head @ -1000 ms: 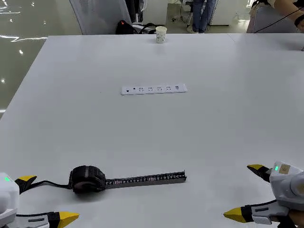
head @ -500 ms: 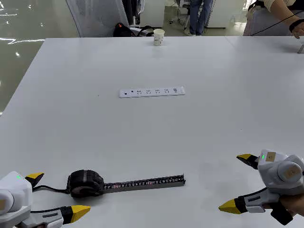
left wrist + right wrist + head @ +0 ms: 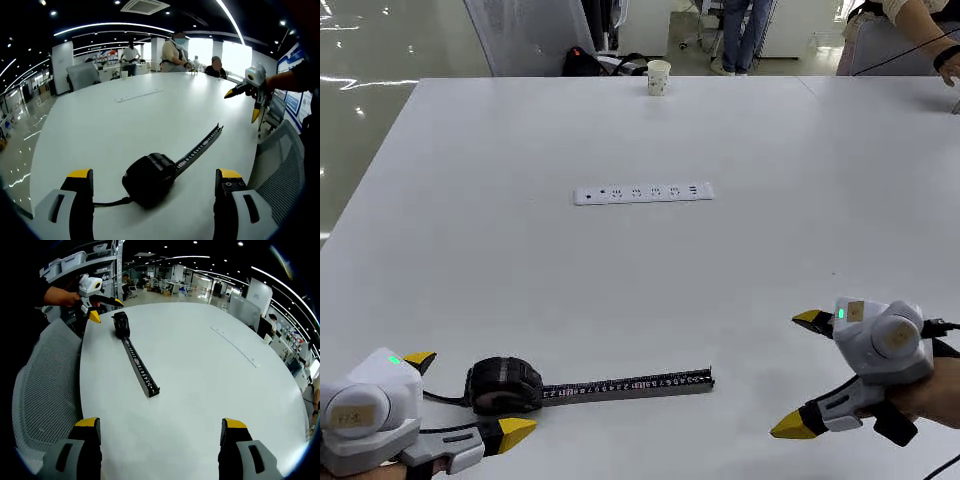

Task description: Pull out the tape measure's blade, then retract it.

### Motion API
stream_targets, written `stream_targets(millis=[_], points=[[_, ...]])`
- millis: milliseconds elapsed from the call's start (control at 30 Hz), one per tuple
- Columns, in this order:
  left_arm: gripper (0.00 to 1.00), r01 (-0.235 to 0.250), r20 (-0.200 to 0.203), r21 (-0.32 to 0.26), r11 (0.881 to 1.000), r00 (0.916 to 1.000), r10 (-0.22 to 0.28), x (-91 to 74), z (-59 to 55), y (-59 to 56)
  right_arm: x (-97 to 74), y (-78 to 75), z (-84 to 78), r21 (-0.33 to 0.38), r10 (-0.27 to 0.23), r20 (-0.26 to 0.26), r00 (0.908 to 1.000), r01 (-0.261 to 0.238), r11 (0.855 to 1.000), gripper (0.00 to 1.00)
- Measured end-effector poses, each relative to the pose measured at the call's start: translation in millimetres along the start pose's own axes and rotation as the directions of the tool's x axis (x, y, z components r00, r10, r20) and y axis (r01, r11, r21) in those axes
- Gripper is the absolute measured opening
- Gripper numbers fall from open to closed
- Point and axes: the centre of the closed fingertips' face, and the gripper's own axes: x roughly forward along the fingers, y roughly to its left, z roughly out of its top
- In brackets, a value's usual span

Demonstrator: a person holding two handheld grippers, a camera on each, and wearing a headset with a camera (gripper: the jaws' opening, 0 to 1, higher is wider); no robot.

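Note:
A black tape measure [image 3: 504, 384] lies near the white table's front edge, its blade [image 3: 628, 384] drawn out to the right and flat on the top. My left gripper [image 3: 468, 395] stands open just left of the case, its yellow tips on either side of the case's rear. The case [image 3: 149, 179] sits ahead of the jaws in the left gripper view, apart from them. My right gripper [image 3: 801, 372] is open at the right, a short way beyond the blade's end hook [image 3: 153, 389].
A white power strip [image 3: 643, 192] lies mid-table. A paper cup [image 3: 659, 76] stands at the far edge. People stand and sit beyond the table [image 3: 800, 200]. A grey mesh chair [image 3: 45, 390] is by the near edge.
Both grippers have moved inward: the left one has come up to the tape measure's case, the right one has shifted left toward the blade's end. The tape measure has not moved.

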Motion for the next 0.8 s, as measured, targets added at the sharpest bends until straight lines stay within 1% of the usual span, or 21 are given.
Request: stream_targets(millis=[67, 133, 233, 300, 367, 433, 500, 533, 600, 633, 667, 733, 800], points=[[0.99, 0.007, 0.003, -0.02, 1.0, 1.0, -0.007, 1.3, 1.5, -3.0, 2.4, -0.1, 2.5, 0.009, 0.015, -0.002, 0.9999, -0.015, 1.0, 0.99], [0.99, 0.012, 0.007, -0.031, 0.999, 0.9999, -0.011, 4.2, 3.3, -5.0, 5.1, -2.7, 6.0, -0.012, 0.013, -0.006, 0.9999, -0.013, 1.0, 0.99], [0.99, 0.004, 0.008, -0.039, 0.999, 1.0, -0.003, 7.9, 4.6, -7.5, 11.1, -5.7, 10.4, -0.028, 0.022, -0.016, 0.9996, -0.022, 0.999, 0.99], [0.99, -0.012, 0.012, -0.034, 0.999, 0.9998, 0.013, 9.1, 5.3, -5.9, 13.8, -6.0, 11.8, -0.033, 0.033, -0.029, 0.999, -0.034, 0.999, 0.99], [0.99, -0.015, 0.015, -0.033, 0.999, 0.9998, 0.016, 9.9, 7.4, -7.5, 17.0, -7.0, 14.9, -0.038, 0.039, -0.037, 0.9986, -0.04, 0.998, 0.99], [0.99, -0.021, 0.019, -0.039, 0.999, 0.9996, 0.022, 11.3, 8.6, -8.5, 20.4, -8.3, 16.7, -0.055, 0.046, -0.049, 0.9977, -0.049, 0.997, 0.99], [0.99, -0.026, 0.024, -0.053, 0.998, 0.9993, 0.027, 13.1, 10.2, -9.2, 23.9, -10.0, 20.9, -0.069, 0.053, -0.047, 0.9975, -0.056, 0.996, 0.99], [0.99, -0.035, 0.022, -0.057, 0.998, 0.9991, 0.037, 14.0, 10.2, -8.7, 25.4, -10.7, 22.1, -0.071, 0.055, -0.049, 0.9973, -0.059, 0.996, 0.99], [0.99, -0.087, 0.018, -0.056, 0.995, 0.9959, 0.088, 16.0, 10.0, -1.4, 29.5, -10.5, 25.1, -0.081, 0.069, -0.051, 0.9963, -0.073, 0.994, 0.99], [0.99, -0.088, 0.021, -0.06, 0.994, 0.9957, 0.09, 17.1, 10.6, -1.1, 31.2, -10.6, 25.6, -0.09, 0.073, -0.057, 0.9957, -0.078, 0.993, 0.99], [0.99, -0.092, 0.027, -0.074, 0.993, 0.9952, 0.094, 18.3, 11.7, -0.4, 34.1, -11.6, 24.8, -0.106, 0.075, -0.074, 0.9945, -0.082, 0.991, 0.99], [0.99, -0.101, 0.023, -0.088, 0.991, 0.9944, 0.103, 19.8, 12.1, 0.0, 37.2, -12.3, 25.9, -0.12, 0.08, -0.079, 0.9936, -0.09, 0.989, 0.99], [0.99, -0.11, 0.033, -0.094, 0.989, 0.993, 0.114, 20.8, 14.5, -0.4, 39.5, -12.7, 28.6, -0.128, 0.086, -0.084, 0.9928, -0.096, 0.987, 0.99]])
